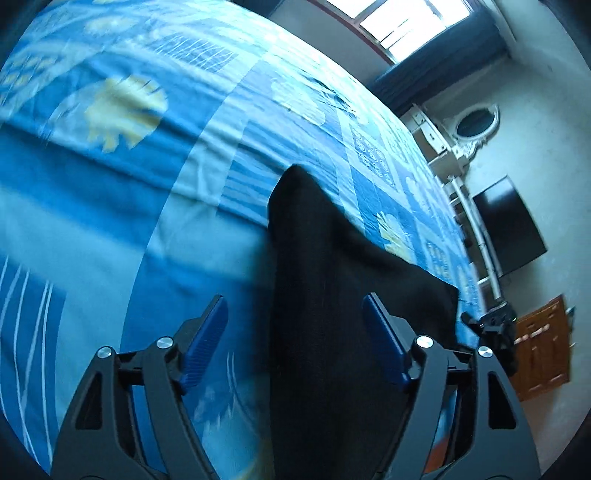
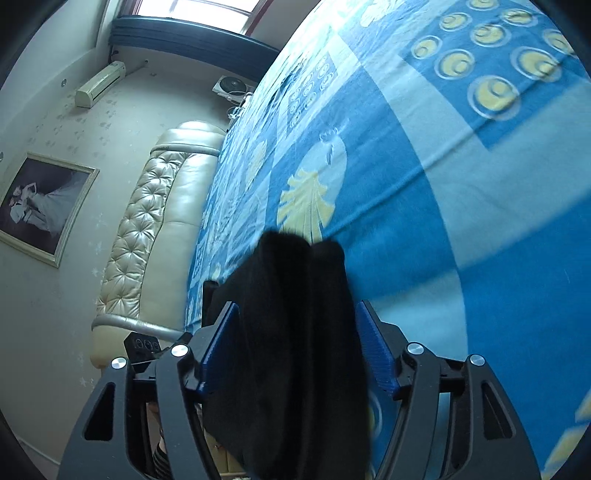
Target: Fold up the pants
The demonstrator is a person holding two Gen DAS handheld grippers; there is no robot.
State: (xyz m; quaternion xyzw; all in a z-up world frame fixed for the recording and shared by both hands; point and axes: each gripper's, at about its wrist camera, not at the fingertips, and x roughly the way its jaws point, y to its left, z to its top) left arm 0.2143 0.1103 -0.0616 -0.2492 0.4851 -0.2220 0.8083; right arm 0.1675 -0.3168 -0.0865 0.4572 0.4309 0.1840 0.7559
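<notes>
Both grippers w/ jaws spread, L gripper (image 1: pixel 295 343) and R gripper (image 2: pixel 295 347) straddling black cloth pants (image 1: pixel 332 295), ungripped, long axis running fwd onto blue patterned bedsheet (image 1: pixel 147 221).

A bed (image 2: pixel 461 184) covered in blue patterned sheeting is lit by a window (image 2: pixel 207 7); a cream tufted headboard (image 2: pixel 155 229) is set against it.
</notes>
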